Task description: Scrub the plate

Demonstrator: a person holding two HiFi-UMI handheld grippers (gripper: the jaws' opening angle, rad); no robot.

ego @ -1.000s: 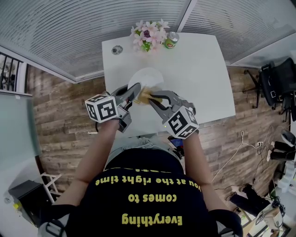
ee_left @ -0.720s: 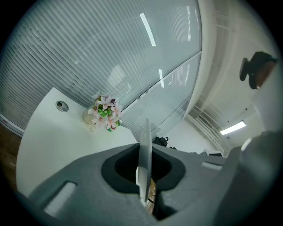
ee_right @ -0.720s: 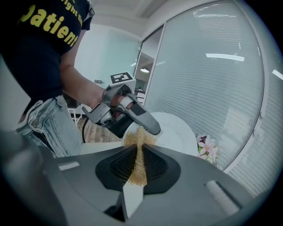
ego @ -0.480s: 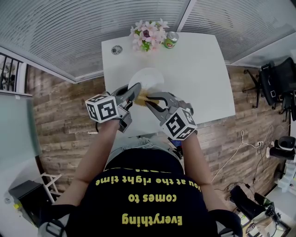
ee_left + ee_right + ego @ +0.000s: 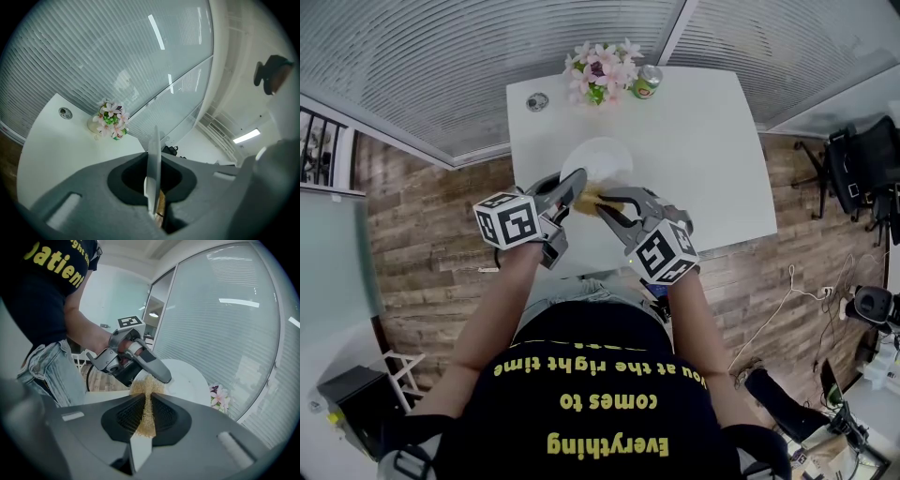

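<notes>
Pinching the rim of the white plate (image 5: 600,156), the left gripper (image 5: 571,187) has its jaws closed almost together on the thin edge. In the left gripper view the plate is edge-on, just a pale sliver between the jaws, with a bit of tan showing behind its lower end.

The right gripper (image 5: 602,201) has its jaws clamped on a tan fibrous scrub pad (image 5: 146,411). The pad's frayed top sticks out past the jaw tips and meets the plate face just beside the left gripper's fingers.

The plate is held tilted above the near part of the white table (image 5: 703,150). Can't tell if its far rim touches the tabletop.

Hard to make out:
- Head view: the pad-to-plate contact and the plate's near rim are mostly covered by both grippers.
- Right gripper view: the plate's left side is hidden behind the left gripper and the pad.
- At the table's far edge are pink flowers (image 5: 600,69), a green can (image 5: 648,82) with unreadable print, and a small round thing (image 5: 537,101) too small to identify.
</notes>
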